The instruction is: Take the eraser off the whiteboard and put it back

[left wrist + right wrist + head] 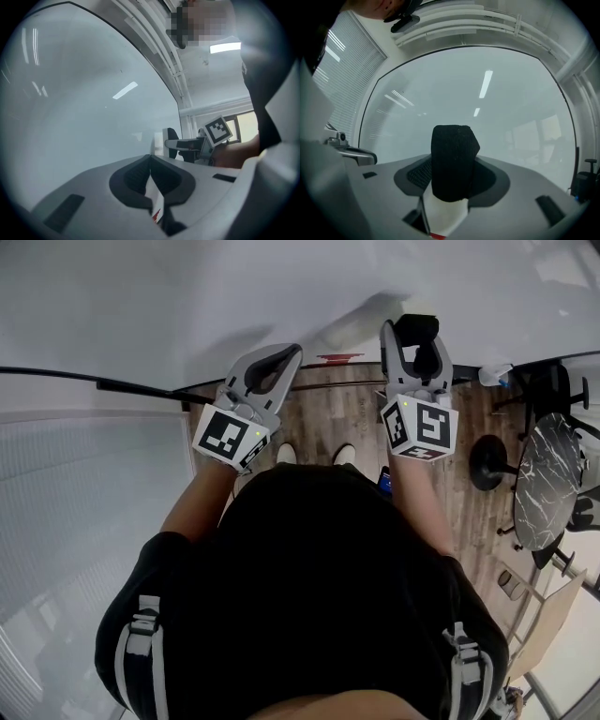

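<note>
Person's black top (319, 596), nearest the head camera, with grey shoulder straps; both forearms reach forward toward the whiteboard (187, 306). Left tool (292, 354): grey body, marker cube at the rear, jaws closed tip to tip with nothing between them, held level just before the whiteboard's lower edge. Right tool (413, 332): same build, jaws clamped on the eraser (453, 154), a black felt block standing upright between the pads. The eraser sits close in front of the whiteboard near its lower edge, right of the left tool; contact with the board surface cannot be told. Below: wood-plank floor (337, 418), white shoe toes (286, 454). Right side: round marble table (544, 484). Left side: white window blinds (84, 502).
</note>
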`<state>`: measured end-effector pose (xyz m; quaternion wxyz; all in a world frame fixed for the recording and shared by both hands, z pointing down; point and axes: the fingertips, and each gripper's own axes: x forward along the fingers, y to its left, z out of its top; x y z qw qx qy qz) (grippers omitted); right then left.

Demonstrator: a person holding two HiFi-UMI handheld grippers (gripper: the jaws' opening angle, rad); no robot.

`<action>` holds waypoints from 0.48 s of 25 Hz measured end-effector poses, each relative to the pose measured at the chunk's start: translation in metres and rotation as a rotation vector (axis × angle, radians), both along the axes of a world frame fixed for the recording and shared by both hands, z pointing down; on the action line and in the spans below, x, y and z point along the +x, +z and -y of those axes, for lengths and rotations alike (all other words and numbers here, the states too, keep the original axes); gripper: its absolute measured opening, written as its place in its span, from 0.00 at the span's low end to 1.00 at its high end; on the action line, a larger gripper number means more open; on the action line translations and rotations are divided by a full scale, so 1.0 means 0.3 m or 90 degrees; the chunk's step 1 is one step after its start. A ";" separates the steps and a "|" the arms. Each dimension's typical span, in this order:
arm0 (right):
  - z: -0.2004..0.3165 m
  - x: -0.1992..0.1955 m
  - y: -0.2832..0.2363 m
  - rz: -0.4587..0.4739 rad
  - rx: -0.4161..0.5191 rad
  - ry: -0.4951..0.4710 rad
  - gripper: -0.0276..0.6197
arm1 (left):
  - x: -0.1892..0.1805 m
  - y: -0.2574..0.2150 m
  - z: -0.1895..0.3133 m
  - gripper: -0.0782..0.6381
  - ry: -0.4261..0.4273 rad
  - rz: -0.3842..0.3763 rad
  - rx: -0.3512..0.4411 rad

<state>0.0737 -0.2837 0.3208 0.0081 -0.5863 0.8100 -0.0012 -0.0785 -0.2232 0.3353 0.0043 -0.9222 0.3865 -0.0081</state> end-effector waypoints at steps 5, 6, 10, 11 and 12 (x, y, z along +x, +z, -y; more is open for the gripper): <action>-0.070 0.035 0.030 -0.033 0.007 -0.037 0.38 | 0.051 0.032 -0.011 0.12 0.013 0.009 0.007; -0.094 0.047 0.041 -0.036 0.007 -0.045 0.39 | 0.066 0.041 -0.025 0.12 0.017 0.013 0.011; -0.156 0.069 0.055 -0.028 -0.004 -0.070 0.39 | 0.095 0.045 -0.043 0.12 0.036 0.017 0.016; -0.161 0.071 0.058 -0.019 -0.010 -0.077 0.39 | 0.098 0.045 -0.039 0.12 0.042 0.017 0.015; -0.163 0.074 0.064 -0.011 -0.016 -0.083 0.39 | 0.101 0.049 -0.034 0.12 0.047 0.017 0.015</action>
